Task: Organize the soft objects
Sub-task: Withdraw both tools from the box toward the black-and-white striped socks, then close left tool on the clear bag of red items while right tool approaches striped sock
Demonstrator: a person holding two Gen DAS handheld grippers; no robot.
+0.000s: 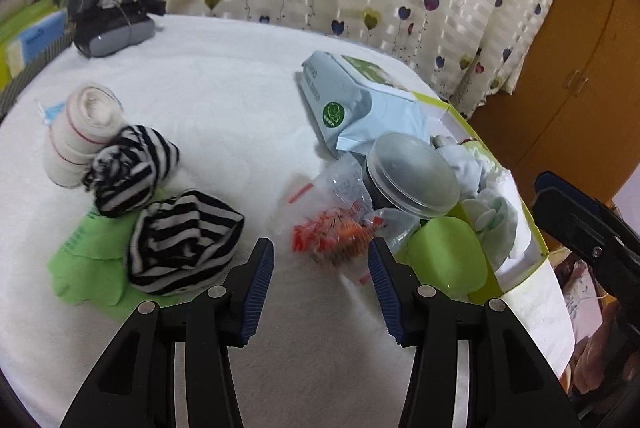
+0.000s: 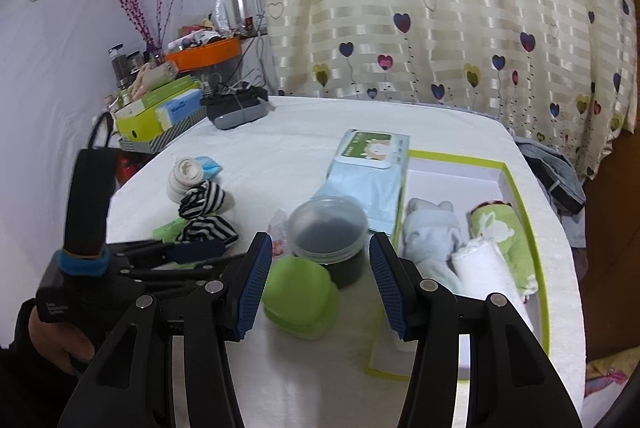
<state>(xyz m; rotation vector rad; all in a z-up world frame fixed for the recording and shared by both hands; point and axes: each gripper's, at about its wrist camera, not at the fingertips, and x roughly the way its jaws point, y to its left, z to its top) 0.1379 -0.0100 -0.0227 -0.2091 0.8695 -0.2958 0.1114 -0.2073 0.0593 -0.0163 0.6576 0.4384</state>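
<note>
While jaws gape | left hand-held gripper (image 1: 321,260) over bare tablecloth (image 1: 240,100)

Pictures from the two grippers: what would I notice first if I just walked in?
Probably the two black-and-white striped sock bundles, lying on the white table at the left beside a rolled cream sock. Next, the green-edged box on the right, holding a pale blue cloth, a white towel and a green towel. Behind it all hangs a curtain with hearts.
</note>
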